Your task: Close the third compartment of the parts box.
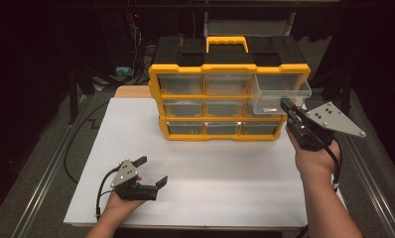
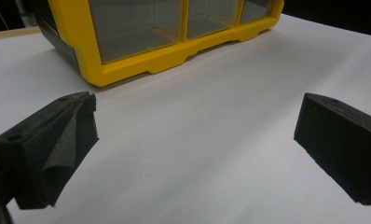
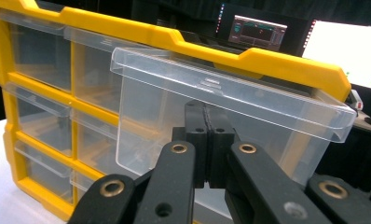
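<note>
A yellow and black organizer (image 1: 225,94) with clear drawers stands at the back of the white board (image 1: 200,168). Its top right drawer (image 1: 281,94) is pulled out towards me. My right gripper (image 1: 286,106) is shut, its tips right at that drawer's clear front. In the right gripper view the black pads (image 3: 205,121) press against each other with nothing between them, just under the drawer's front lip (image 3: 249,95). My left gripper (image 1: 153,170) rests low on the board at the front left, open and with nothing in it. In its own view the organizer's bottom row (image 2: 141,28) lies ahead of the open left gripper (image 2: 197,121).
The other drawers (image 1: 205,106) sit pushed in. Bare white board stretches between the left gripper and the organizer. Metal rails (image 1: 56,163) run along both sides of the table. Lit screens (image 3: 259,31) glow behind the organizer in the right gripper view.
</note>
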Demonstrator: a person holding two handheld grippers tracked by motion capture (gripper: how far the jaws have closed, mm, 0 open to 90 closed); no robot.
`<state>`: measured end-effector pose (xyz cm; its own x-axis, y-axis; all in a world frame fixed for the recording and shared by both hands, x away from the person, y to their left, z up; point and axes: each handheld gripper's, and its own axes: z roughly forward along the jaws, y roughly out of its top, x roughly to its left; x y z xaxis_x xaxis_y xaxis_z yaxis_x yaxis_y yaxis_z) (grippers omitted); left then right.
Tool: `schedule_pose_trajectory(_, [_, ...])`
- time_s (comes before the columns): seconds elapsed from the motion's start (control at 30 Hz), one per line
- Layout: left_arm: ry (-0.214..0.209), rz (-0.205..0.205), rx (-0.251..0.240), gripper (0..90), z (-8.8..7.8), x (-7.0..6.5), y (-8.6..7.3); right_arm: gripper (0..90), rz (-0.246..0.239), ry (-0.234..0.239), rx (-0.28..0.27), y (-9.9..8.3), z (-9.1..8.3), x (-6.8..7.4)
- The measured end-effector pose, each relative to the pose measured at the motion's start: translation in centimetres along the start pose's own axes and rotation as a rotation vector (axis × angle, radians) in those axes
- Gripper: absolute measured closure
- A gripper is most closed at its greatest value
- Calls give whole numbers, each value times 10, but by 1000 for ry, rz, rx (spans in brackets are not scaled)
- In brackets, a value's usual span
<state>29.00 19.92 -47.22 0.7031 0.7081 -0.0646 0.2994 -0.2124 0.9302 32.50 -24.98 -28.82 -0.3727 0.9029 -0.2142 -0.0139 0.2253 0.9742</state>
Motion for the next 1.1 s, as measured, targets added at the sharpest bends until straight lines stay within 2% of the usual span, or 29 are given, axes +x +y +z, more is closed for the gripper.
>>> schedule_pose_trajectory(0.67, [1,-2,-2,5,-1,-1,0,900,3,-31,25,0,24,-9])
schedule_pose_trajectory(0.93, [-4,2,1,5,0,-1,0,900,-18,-36,35,3,32,-10])
schedule_pose_trajectory(1.1, [-3,-5,3,5,1,0,0,900,0,-37,42,2,40,-11])
